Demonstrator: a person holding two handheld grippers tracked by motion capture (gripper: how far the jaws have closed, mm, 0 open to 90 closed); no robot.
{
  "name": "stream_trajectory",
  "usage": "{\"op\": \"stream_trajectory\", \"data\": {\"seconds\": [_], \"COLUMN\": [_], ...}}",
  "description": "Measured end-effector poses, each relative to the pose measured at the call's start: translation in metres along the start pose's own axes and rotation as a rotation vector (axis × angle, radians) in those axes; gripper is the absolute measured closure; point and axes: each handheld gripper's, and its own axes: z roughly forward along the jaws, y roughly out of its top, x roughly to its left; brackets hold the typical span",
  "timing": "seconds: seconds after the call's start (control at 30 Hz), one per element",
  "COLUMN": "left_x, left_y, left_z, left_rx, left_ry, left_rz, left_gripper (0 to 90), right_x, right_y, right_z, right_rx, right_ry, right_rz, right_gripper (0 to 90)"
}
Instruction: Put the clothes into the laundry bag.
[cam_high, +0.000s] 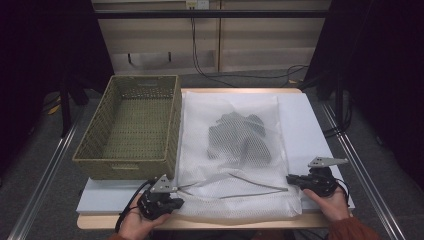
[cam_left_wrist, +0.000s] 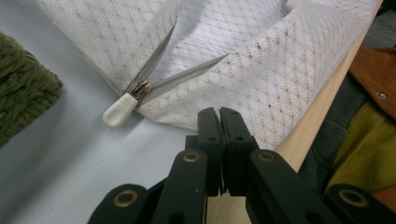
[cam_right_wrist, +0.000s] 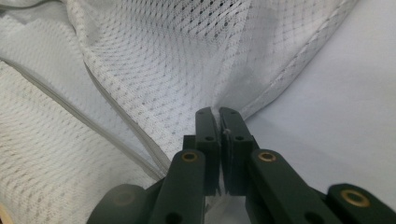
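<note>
A white mesh laundry bag lies flat on the table with a dark garment inside it. Its grey zipper runs open along the near side, and the white zipper pull rests at the bag's near left corner. My left gripper sits at that corner, jaws closed together on the bag's hem. At the near right corner my right gripper is shut on a puckered fold of mesh, with white fabric pinched between the jaws.
A woven olive basket stands empty to the left of the bag, close against it. The bag rests on a white board over a wooden table whose front edge is just behind my left gripper.
</note>
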Motion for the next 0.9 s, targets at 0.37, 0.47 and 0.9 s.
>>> {"op": "stream_trajectory", "data": {"seconds": [0.37,0.47,0.9], "left_x": [-0.003,-0.004,0.012], "left_y": [-0.002,-0.002,-0.004], "left_z": [0.000,-0.002,-0.021], "left_rx": [0.009,0.004,-0.122], "left_ry": [-0.053,-0.065,0.037], "left_rz": [0.002,0.005,-0.042], "left_gripper": [86.1,85.3,70.2], "right_x": [-0.005,-0.005,0.000], "right_y": [-0.001,-0.002,-0.001], "right_z": [-0.009,-0.007,-0.008], "right_rx": [-0.026,-0.019,-0.071], "right_ry": [-0.020,-0.030,0.015], "right_rz": [0.001,0.000,-0.038], "right_gripper": [88.6,87.7,65.4]}}
